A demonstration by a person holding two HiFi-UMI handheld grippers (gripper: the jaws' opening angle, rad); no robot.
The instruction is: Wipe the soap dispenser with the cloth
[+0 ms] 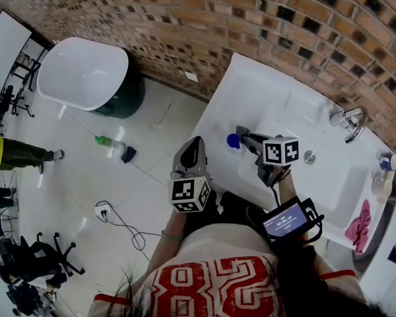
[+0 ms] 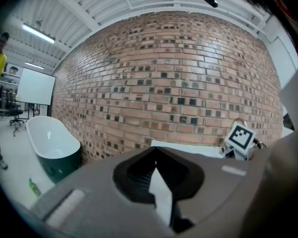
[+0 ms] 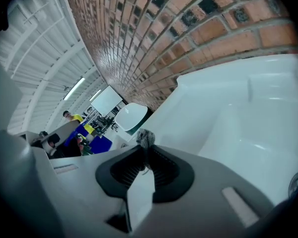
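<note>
A pink cloth [image 1: 360, 224] lies crumpled on the white counter's right end. Far right, by the brick wall, stands what looks like the soap dispenser [image 1: 385, 169], pale with a blue top. My right gripper [image 1: 241, 135] is over the counter's left part and points left. Its jaws are shut on a small grey crumpled wad [image 3: 145, 137], and a small blue round thing [image 1: 233, 141] sits just beside the tips. My left gripper [image 1: 193, 141] is off the counter's left edge and points at the wall. In the left gripper view that gripper [image 2: 156, 151] is shut with nothing in it.
The white sink basin [image 1: 330, 174] has a drain [image 1: 309, 156] and a chrome faucet [image 1: 348, 120] at the back. A white bathtub [image 1: 86, 74] stands far left; a green bottle [image 1: 105, 141] and cables [image 1: 122, 223] lie on the floor. A person [image 1: 16, 154] is at the left edge.
</note>
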